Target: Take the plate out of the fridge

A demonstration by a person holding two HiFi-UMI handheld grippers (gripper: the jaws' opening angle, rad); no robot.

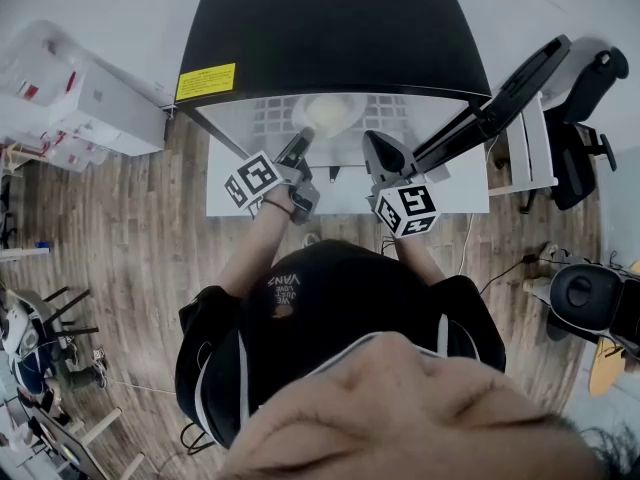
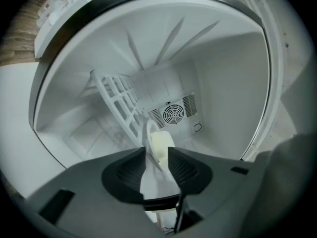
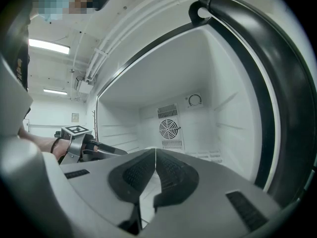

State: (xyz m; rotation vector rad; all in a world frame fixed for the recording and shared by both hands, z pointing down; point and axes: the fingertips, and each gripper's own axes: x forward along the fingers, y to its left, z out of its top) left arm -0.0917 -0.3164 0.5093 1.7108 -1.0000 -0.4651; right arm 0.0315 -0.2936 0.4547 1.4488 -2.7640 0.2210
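Observation:
A pale round plate (image 1: 325, 113) lies on the white wire shelf (image 1: 265, 118) inside the open fridge. My left gripper (image 1: 303, 140) reaches in from the front, its tips at the plate's near rim. In the left gripper view the cream plate (image 2: 159, 144) shows edge-on in the gap of the left gripper (image 2: 156, 151), whose jaws stand apart; I see no pad pressing on it. My right gripper (image 1: 372, 144) hovers to the right of the plate at the fridge mouth. The right gripper (image 3: 155, 150) is shut on nothing, and that view shows the left gripper (image 3: 119, 151) reaching in beside it.
The fridge's black top (image 1: 330, 28) fills the upper middle and its door (image 1: 500, 108) stands open to the right. A round fan vent (image 3: 168, 129) sits on the back wall. White boxes (image 1: 90, 108) stand at left, office chairs (image 1: 590, 298) at right.

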